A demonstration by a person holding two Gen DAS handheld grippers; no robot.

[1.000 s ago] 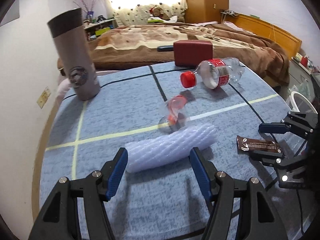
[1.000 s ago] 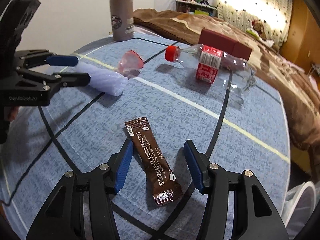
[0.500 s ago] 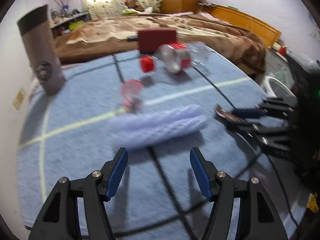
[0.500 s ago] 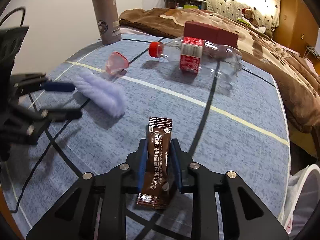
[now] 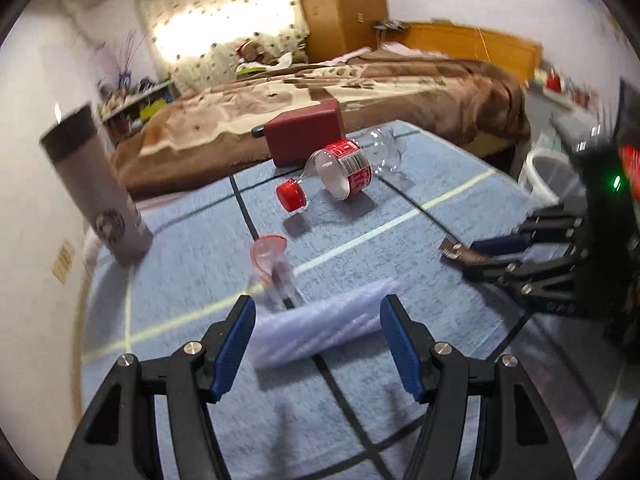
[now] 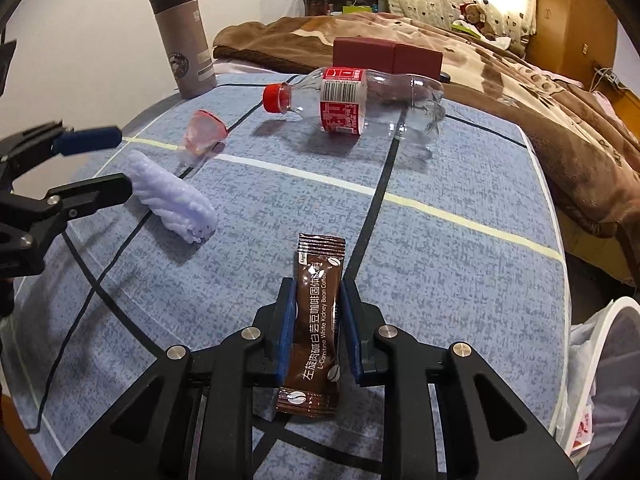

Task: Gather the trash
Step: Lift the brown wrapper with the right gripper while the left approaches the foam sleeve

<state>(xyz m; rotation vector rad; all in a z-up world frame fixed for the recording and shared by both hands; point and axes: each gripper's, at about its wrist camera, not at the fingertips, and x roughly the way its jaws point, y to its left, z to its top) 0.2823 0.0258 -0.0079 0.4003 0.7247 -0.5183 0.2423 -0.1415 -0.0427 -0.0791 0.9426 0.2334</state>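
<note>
Progress early: right claw (image 6: 318, 322) is clamping the brown coffee sachet (image 6: 318, 320); left claw (image 5: 316, 346) is gaping around the lilac bubble-wrap roll (image 5: 320, 326); clear plastic bottle (image 6: 356, 98) is waiting.

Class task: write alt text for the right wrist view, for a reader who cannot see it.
The right gripper is shut on a brown coffee sachet above a blue table. Beyond lie a clear bottle with a red cap, a pink cup and a roll of white foam, beside the open left gripper.
</note>
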